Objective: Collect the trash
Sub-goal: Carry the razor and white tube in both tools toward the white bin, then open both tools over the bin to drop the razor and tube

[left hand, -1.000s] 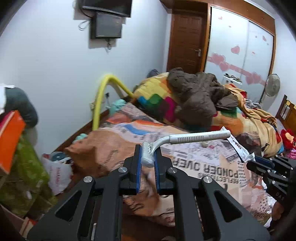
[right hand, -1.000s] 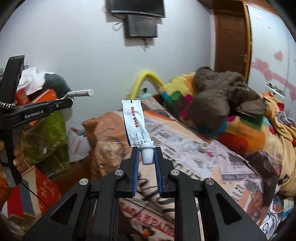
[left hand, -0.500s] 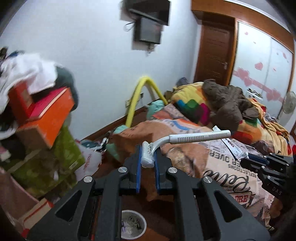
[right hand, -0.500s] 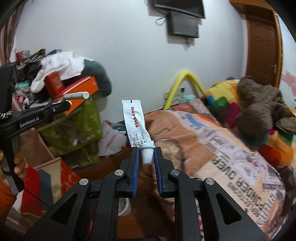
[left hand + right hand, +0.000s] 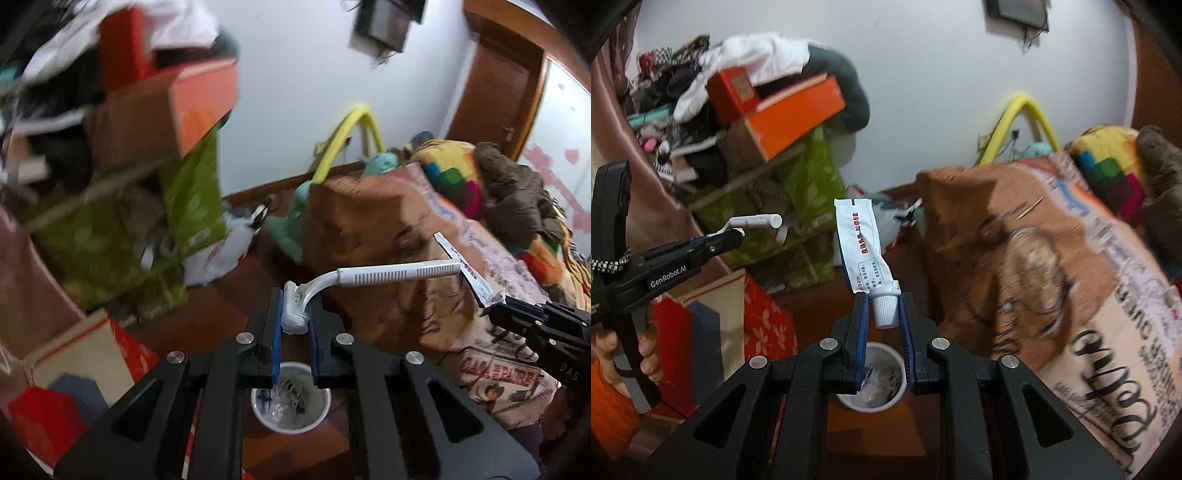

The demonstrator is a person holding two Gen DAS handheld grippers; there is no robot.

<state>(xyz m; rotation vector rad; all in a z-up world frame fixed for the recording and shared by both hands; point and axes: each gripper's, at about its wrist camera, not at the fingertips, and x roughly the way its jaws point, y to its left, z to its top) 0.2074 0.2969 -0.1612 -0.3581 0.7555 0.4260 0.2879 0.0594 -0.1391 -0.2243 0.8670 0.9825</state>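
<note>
My left gripper [image 5: 294, 310] is shut on the head of a white disposable razor [image 5: 391, 275], whose ribbed handle sticks out to the right. My right gripper [image 5: 884, 308] is shut on the cap end of a white tube [image 5: 862, 243] with red print, which stands upward. Each gripper shows in the other view: the right gripper [image 5: 517, 310] with the tube [image 5: 463, 269], and the left gripper [image 5: 737, 236] with the razor [image 5: 753, 221]. A white round bin [image 5: 291, 402] with scraps inside stands on the floor below both grippers, and the bin [image 5: 873, 387] is partly hidden by the right jaws.
A bed with a printed brown cover [image 5: 424, 258] fills the right. Cluttered shelves with an orange box [image 5: 792, 114] and green cloth [image 5: 122, 236] stand left. Bags and boxes [image 5: 731, 332] sit on the floor. A hand [image 5: 646, 354] grips the left handle.
Both grippers swung left and down from over the bed towards the floor. The white bin has come into view beneath them. Razor and tube stay clamped.
</note>
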